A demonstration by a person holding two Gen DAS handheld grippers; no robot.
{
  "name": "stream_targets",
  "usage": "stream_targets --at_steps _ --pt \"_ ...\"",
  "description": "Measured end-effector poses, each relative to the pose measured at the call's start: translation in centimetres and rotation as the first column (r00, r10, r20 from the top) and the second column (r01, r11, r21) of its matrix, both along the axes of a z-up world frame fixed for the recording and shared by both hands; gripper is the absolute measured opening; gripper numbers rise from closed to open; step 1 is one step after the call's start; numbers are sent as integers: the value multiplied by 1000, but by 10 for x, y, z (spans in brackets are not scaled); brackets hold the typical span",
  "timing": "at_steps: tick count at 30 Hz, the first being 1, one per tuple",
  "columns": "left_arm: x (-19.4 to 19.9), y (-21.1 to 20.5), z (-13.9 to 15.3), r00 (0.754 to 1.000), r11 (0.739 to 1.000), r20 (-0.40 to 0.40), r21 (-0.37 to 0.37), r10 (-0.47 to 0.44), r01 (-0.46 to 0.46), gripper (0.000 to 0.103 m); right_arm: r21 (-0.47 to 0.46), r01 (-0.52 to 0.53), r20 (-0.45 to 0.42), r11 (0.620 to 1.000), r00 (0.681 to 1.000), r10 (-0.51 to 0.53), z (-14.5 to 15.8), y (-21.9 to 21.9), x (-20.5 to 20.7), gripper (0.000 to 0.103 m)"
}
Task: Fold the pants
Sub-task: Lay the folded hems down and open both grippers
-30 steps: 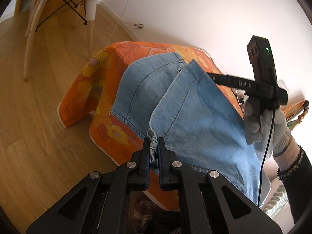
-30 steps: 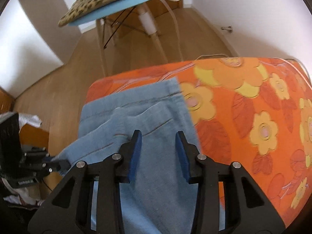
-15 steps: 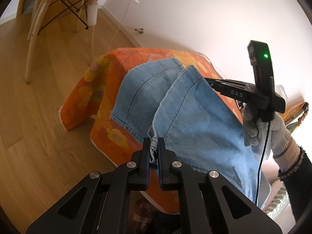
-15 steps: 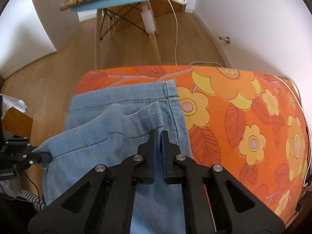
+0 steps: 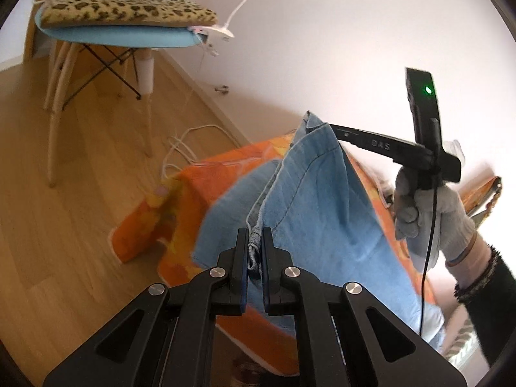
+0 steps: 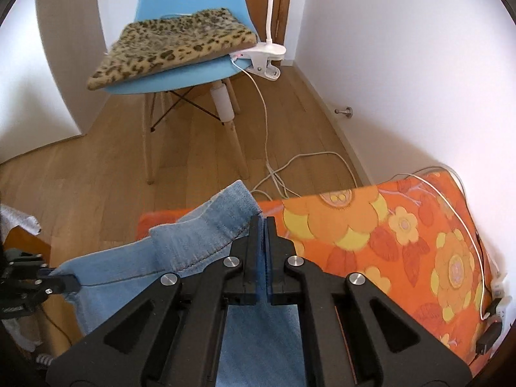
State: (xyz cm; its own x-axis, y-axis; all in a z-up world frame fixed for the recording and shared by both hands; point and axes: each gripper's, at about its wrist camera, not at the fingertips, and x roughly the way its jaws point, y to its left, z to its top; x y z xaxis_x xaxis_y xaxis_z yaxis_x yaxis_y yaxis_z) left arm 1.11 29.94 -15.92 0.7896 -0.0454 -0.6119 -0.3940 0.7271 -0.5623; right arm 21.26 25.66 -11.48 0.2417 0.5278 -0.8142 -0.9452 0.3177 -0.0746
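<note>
Light blue denim pants (image 5: 319,213) hang lifted above a table with an orange flowered cloth (image 5: 200,180). My left gripper (image 5: 254,248) is shut on a frayed hem corner of the pants. My right gripper (image 6: 265,229) is shut on another edge of the pants (image 6: 206,238), which bunch up to its left. In the left wrist view the right gripper (image 5: 322,125) shows at the upper right, pinching the far top corner, held by a gloved hand (image 5: 429,213). In the right wrist view the left gripper (image 6: 69,280) shows at the left edge, gripping the denim.
A blue chair (image 6: 180,74) with a leopard-print cushion (image 6: 174,45) stands on the wooden floor beyond the table. A white clip lamp (image 6: 267,54) is fixed to its seat, its cable (image 6: 290,164) trailing over the floor. The white wall runs along the right.
The right gripper's jaws closed on the pants' edge. Both grippers then rose, lifting the denim off the orange cloth; the chair and floor came into fuller view.
</note>
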Motion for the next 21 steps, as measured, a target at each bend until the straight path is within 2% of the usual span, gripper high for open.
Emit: stream_targets --at_steps 3,6,9,11,13,14,15,16,19,21 --pt "8 4 -25 998 1000 -65 -21 -8 6 6 -58 12 5 998 1000 -12 -29 22 2 2" --pt "16 2 -45 993 1000 -115 -5 -11 10 6 -126 32 21 992 999 -30 -65 33 2 2" --pt "20 0 -53 991 1000 -133 -12 -8 6 6 -147 34 -2 989 999 -35 -79 33 5 3" --pt "22 -2 -54 990 1000 -140 -1 -11 11 6 -118 84 -31 989 996 -88 -73 23 16 5" --pt "22 -2 -53 990 1000 -142 2 -16 17 6 -71 130 -65 989 989 -134 -57 8 24 21" --pt "21 -1 -53 990 1000 -142 -3 -18 17 6 -40 162 -88 986 982 -165 -45 -4 28 35" --pt "21 0 -52 989 1000 -145 -4 -19 19 7 -7 186 -112 983 976 -185 -34 -17 31 40" --pt "22 0 -52 988 1000 -151 -1 -19 19 9 53 219 -151 974 966 -209 -18 -39 33 40" --pt "21 -1 -46 986 1000 -164 7 -26 27 10 141 305 -222 942 937 -270 11 -93 34 40" --pt "19 -4 -38 984 999 -177 42 -22 30 16 176 349 -246 920 921 -302 23 -126 32 40"
